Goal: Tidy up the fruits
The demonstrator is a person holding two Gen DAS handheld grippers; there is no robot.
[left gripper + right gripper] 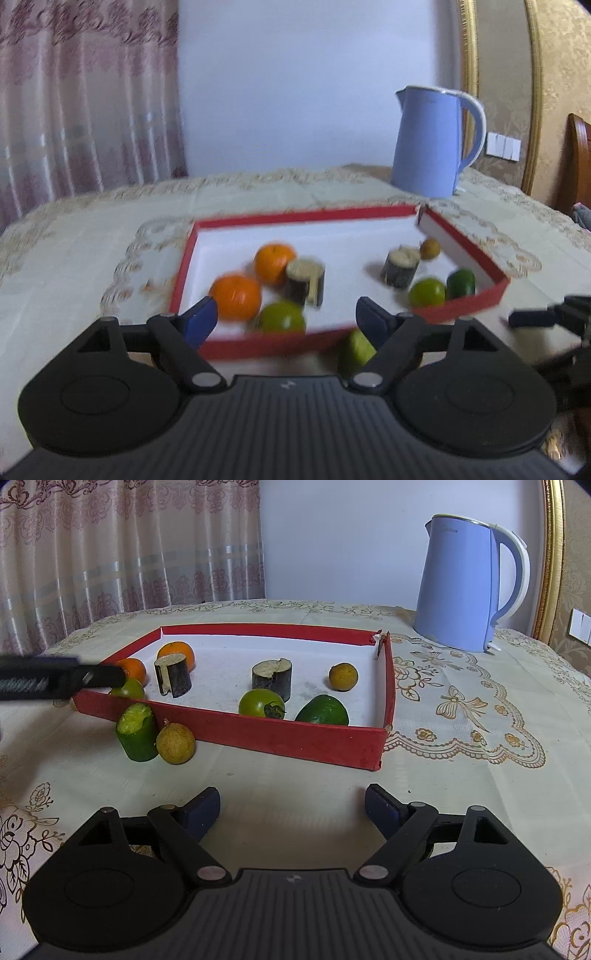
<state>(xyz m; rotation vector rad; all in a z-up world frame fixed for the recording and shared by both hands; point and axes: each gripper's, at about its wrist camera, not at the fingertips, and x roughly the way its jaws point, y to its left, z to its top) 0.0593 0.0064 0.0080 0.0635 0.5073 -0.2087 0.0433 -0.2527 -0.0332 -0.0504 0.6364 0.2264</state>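
A red tray with a white floor holds two oranges, two dark cut stalk pieces, a green tomato, a dark green fruit and a small yellow-brown fruit. Another green fruit lies in the tray's near left corner. My left gripper hangs open over that corner, its pads clear of the fruit. A cut cucumber piece and a round yellow fruit rest outside against the tray's front wall. My right gripper stands open over bare cloth, holding nothing.
A blue kettle stands behind the tray's right corner. A patterned tablecloth covers the table. Curtains hang behind on the left, and a wooden chair back shows at the far right.
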